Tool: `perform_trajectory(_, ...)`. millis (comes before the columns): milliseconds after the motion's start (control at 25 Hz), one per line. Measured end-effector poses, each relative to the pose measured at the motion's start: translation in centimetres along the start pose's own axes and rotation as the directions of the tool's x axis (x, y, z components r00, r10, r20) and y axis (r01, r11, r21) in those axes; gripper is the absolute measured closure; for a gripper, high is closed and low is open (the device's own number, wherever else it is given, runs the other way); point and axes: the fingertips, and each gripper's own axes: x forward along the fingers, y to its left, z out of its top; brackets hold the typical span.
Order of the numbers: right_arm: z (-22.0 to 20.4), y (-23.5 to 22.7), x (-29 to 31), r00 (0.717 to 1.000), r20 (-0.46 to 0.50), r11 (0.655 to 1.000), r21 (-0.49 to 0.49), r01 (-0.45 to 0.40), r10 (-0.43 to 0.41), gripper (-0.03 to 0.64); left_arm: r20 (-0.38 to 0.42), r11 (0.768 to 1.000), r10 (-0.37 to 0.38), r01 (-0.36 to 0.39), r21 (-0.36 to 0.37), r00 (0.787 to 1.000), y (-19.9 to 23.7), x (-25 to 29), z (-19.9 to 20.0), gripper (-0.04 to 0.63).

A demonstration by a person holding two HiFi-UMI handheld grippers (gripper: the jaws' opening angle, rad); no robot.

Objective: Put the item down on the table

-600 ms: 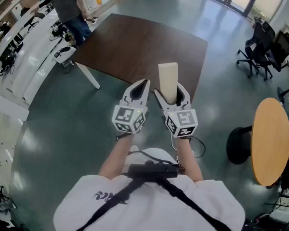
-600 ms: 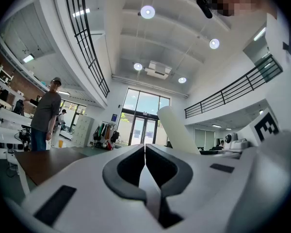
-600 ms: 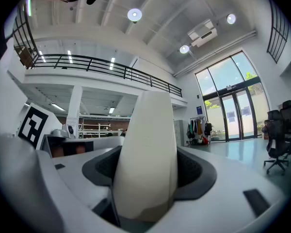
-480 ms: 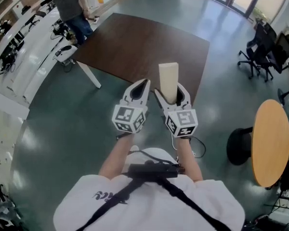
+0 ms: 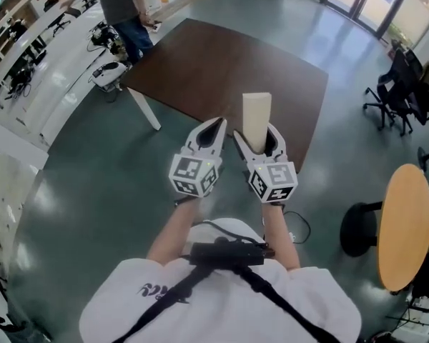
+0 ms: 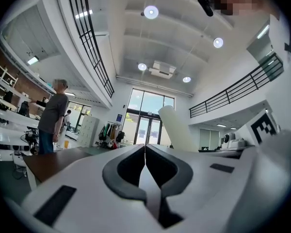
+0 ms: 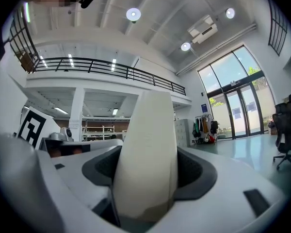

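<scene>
A cream-coloured upright block [image 5: 256,118] stands up out of my right gripper [image 5: 261,138], whose jaws are shut on its lower part; in the right gripper view the block [image 7: 148,154] fills the space between the dark pads. My left gripper [image 5: 214,130] is beside it on the left, jaws shut and empty, tips meeting [image 6: 145,152]. The block [image 6: 177,130] shows past them at the right. Both grippers are held over the near edge of a dark brown table [image 5: 222,66] that lies ahead.
A person [image 5: 125,6] stands at the table's far left corner by white desks [image 5: 36,70]. A round wooden table [image 5: 407,224] and a black stool [image 5: 361,229] are at right, office chairs [image 5: 400,84] beyond. Grey-green floor [image 5: 93,184] surrounds the table.
The view has shifted a little: the table and person sit slightly lower and more to the right in the head view. Both grippers keep their hold and pose.
</scene>
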Motion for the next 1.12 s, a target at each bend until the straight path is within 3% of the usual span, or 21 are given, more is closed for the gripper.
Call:
perform_trajectory(280,-1.6,3.9,5.5,1.0,-0.009,1.0,0.018,-0.005,0.005,0.281,-0.021,1.0,0.001,-0.001,-0.011,1.0,6.0,-1.3,-0.3,0.578)
perform_trajectory(440,-2.7,3.8,7.6,0.999,-0.035,1.0,0.015,0.008,-0.007,0.281,-0.048,0.999,-0.003,0.001,-0.044,0.999,8.3,-0.5,-2.1,0.578)
perform_trajectory(640,-3.9,0.6,9.6,0.995,-0.086,0.998,0.042,0.05,-0.046,0.282,-0.066,0.997,-0.005,0.0,-0.072,0.998,9.8,2.2,-3.3,0.578)
perform_trajectory(840,-5.2,-2.4,14.3,0.995,-0.094,0.998,0.053,0.027,-0.022,0.282,-0.061,0.997,0.02,-0.024,-0.07,0.998,12.9,6.8,-4.2,0.577)
perform_trajectory(1120,-4.8,-9.8,23.5,0.996,-0.09,0.999,0.048,-0.014,0.018,0.305,-0.054,0.996,0.048,-0.052,-0.07,0.997,17.6,17.5,-3.8,0.578)
